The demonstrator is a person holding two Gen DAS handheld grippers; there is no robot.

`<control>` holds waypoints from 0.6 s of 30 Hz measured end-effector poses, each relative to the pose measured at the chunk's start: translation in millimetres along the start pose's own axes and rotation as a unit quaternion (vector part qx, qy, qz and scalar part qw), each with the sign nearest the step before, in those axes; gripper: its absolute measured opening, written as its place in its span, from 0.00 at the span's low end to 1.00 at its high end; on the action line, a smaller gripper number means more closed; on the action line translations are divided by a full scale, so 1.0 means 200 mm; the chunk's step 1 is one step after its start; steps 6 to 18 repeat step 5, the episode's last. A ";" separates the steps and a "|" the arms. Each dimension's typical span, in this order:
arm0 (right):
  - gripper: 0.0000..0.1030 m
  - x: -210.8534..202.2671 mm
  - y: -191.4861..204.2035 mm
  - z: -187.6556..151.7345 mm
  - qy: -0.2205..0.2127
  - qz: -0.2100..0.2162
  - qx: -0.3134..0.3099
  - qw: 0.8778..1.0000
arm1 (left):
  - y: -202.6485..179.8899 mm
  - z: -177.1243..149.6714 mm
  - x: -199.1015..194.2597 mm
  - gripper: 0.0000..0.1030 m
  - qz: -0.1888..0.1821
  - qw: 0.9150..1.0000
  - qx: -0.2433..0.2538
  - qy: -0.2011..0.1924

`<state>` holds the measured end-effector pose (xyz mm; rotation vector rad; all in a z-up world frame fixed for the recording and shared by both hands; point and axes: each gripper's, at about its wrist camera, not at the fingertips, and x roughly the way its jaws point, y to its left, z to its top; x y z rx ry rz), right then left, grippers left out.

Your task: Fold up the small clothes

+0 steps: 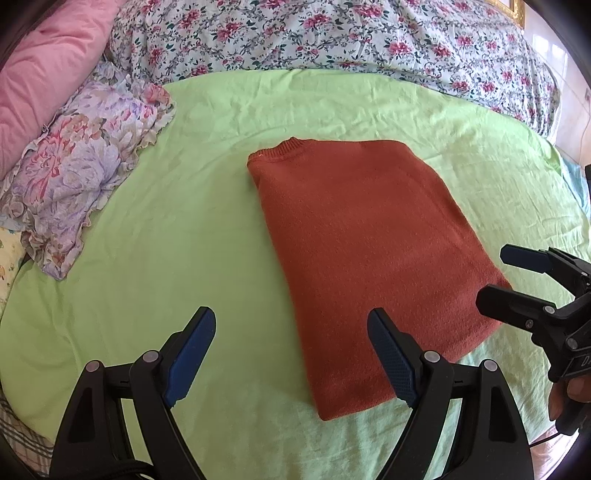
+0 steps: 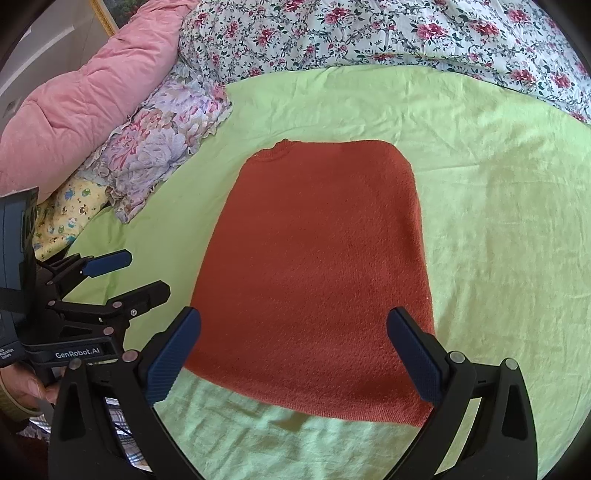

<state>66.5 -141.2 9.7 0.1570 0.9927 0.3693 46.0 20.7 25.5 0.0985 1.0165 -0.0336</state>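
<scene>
Sweater [image 2: 314,273] already lies folded into a neat rectangle on the green sheet [image 2: 498,221], hem at 6 o'clock, collar at 12. Both grippers, left gripper [image 1: 291,354] and right gripper [image 2: 293,354], hover spread and empty; perhaps one more fold remains.

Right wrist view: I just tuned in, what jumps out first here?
A rust-orange sweater, already folded into a neat rectangle with its collar at the far end, lies flat in the middle of the lime-green sheet. The right gripper hangs open over its near edge, and the left gripper is open at its left side, neither holding cloth. Floral bedding and a pink quilt are heaped behind.
</scene>
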 end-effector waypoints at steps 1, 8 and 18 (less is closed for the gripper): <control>0.98 0.00 0.00 0.00 0.000 0.000 0.000 1.000 | 0.00 0.00 0.00 0.83 0.001 1.000 -0.001 -0.002; 0.98 0.02 0.02 -0.02 0.003 0.007 0.002 1.000 | 0.01 0.00 0.01 0.83 0.005 1.000 -0.006 -0.003; 0.98 0.02 0.02 -0.02 0.003 0.007 0.002 1.000 | 0.01 0.00 0.01 0.83 0.005 1.000 -0.006 -0.003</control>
